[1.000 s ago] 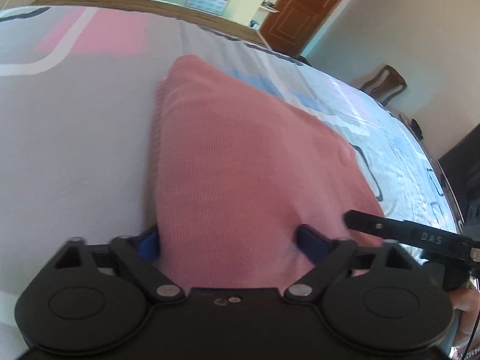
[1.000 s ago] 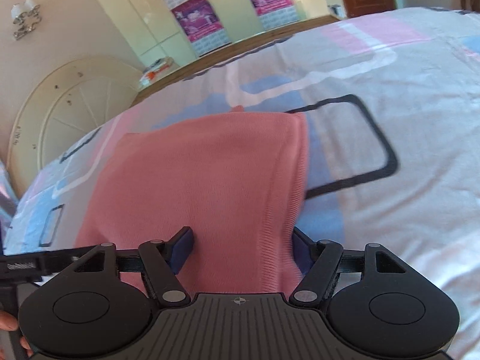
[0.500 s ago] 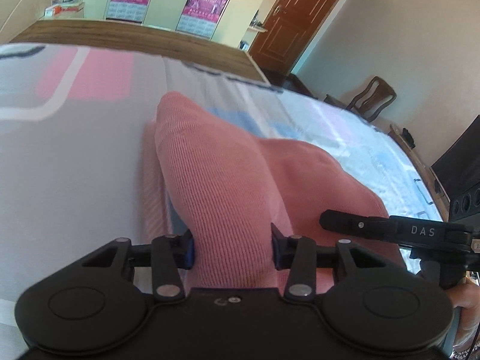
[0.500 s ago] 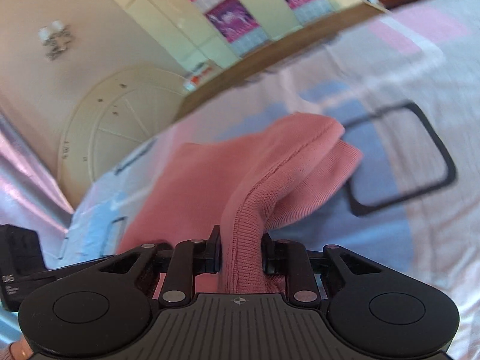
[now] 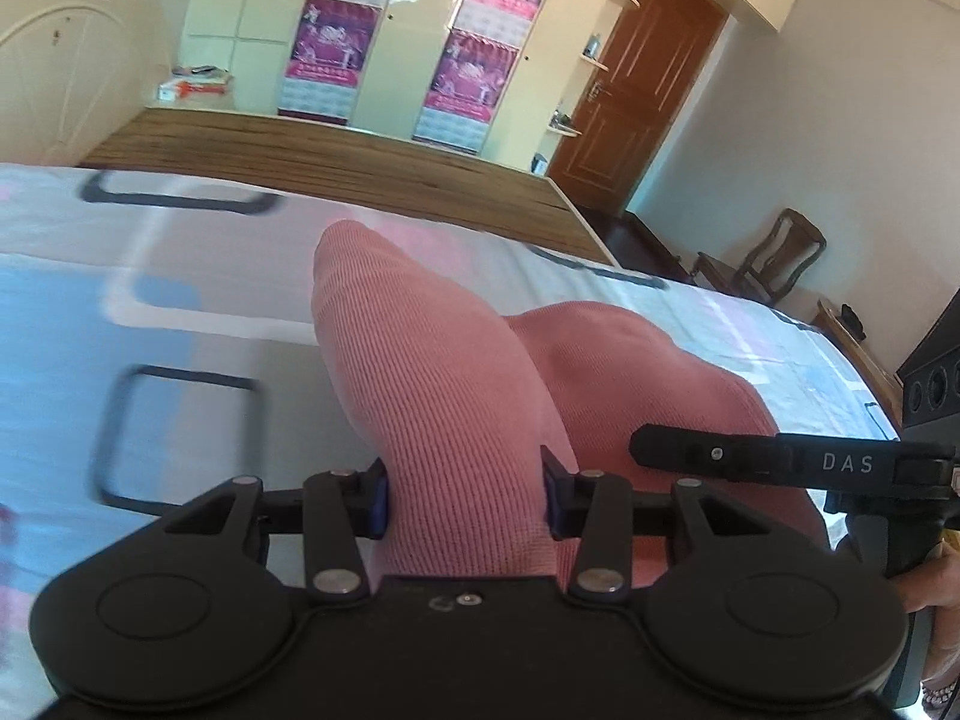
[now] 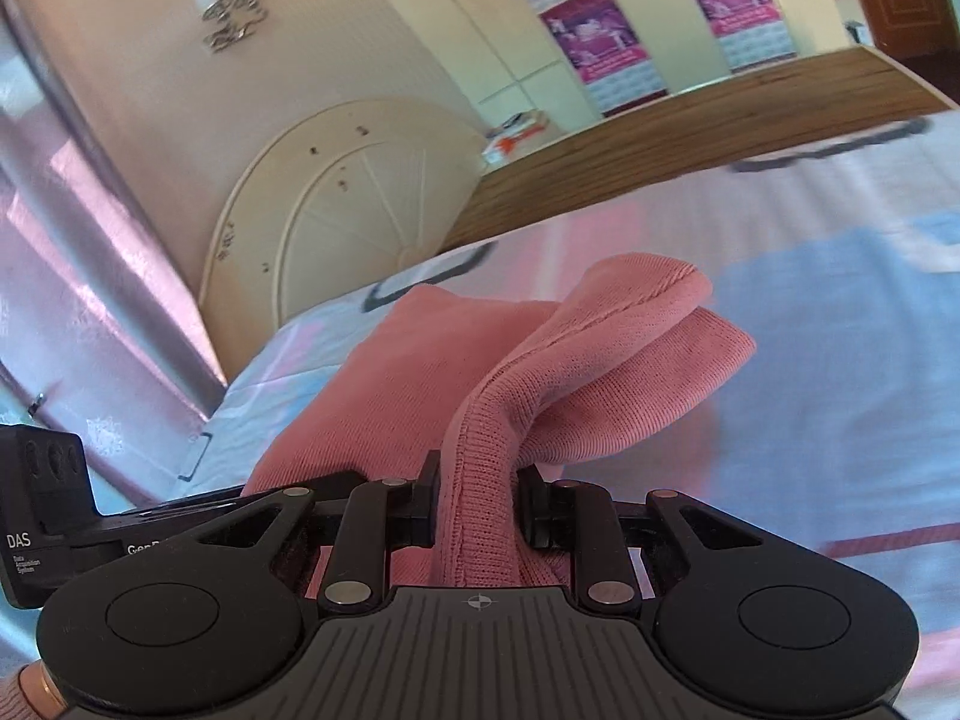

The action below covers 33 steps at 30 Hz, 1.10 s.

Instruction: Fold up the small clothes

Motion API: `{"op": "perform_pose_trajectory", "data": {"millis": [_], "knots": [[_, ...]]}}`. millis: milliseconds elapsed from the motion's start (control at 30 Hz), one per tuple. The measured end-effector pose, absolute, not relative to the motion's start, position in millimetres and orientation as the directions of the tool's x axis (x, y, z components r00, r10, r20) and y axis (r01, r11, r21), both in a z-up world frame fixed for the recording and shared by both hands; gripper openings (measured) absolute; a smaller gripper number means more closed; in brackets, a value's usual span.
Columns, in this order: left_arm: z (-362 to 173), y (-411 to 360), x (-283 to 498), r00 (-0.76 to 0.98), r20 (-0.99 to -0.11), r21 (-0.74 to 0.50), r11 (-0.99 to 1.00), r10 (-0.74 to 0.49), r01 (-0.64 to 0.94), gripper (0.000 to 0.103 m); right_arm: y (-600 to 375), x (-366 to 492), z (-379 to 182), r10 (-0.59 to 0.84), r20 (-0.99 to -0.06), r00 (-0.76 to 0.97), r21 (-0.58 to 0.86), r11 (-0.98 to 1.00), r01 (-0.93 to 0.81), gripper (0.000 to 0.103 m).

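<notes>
Lifted higher now, pink knit garment, bunched, ridged.

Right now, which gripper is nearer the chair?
Right. The chair stands beyond the bed's right side. The right gripper grips the garment on that side; the left gripper grips it farther left.

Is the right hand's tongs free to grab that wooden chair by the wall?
Probably not: the right tongs are shut on the pink garment, and the wooden chair stands off the bed, across the room.
</notes>
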<state>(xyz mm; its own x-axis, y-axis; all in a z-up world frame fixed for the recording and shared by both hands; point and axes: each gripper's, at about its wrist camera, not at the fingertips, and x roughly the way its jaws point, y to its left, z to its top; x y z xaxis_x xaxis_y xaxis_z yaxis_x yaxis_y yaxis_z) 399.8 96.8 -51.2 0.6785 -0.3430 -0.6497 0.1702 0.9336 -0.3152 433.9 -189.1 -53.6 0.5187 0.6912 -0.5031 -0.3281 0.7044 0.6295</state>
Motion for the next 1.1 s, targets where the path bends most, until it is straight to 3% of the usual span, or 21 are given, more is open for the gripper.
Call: {"op": "perform_pose_trajectory", "data": {"millis": [367, 500, 600, 667, 733, 767, 1100], "knots": [[-62, 256, 405, 0.713, -0.652, -0.233, 0.963, -0.258, 0.136, 0.042, 6, 456, -78, 0.691, -0.516, 0.506, 0.611, 0.711, -0.348, 0.023], [-94, 287, 413, 0.683, -0.703, -0.188, 0.978, -0.200, 0.093, 0.045, 47, 476, -110, 0.663, -0.582, 0.470, 0.586, 0.743, -0.323, 0.023], [-117, 304, 411, 0.674, -0.713, -0.203, 0.977, -0.194, 0.066, 0.066, 52, 479, -133, 0.618, -0.641, 0.455, 0.540, 0.785, -0.304, 0.023], [-119, 308, 407, 0.687, -0.704, -0.185, 0.980, -0.181, 0.068, 0.079, 53, 482, -141, 0.597, -0.655, 0.463, 0.519, 0.801, -0.299, 0.034], [-117, 307, 404, 0.684, -0.706, -0.177, 0.981, -0.183, 0.080, 0.081, 51, 483, -143, 0.558, -0.670, 0.490, 0.479, 0.829, -0.290, 0.048], [-116, 310, 403, 0.682, -0.707, -0.175, 0.981, -0.185, 0.085, 0.081, 51, 483, -142, 0.536, -0.677, 0.505, 0.451, 0.844, -0.291, 0.049], [-91, 307, 368, 0.714, -0.683, -0.111, 0.988, -0.157, 0.111, 0.077, 41, 449, -99, 0.471, -0.639, 0.608, 0.355, 0.882, -0.311, 0.049]]}}
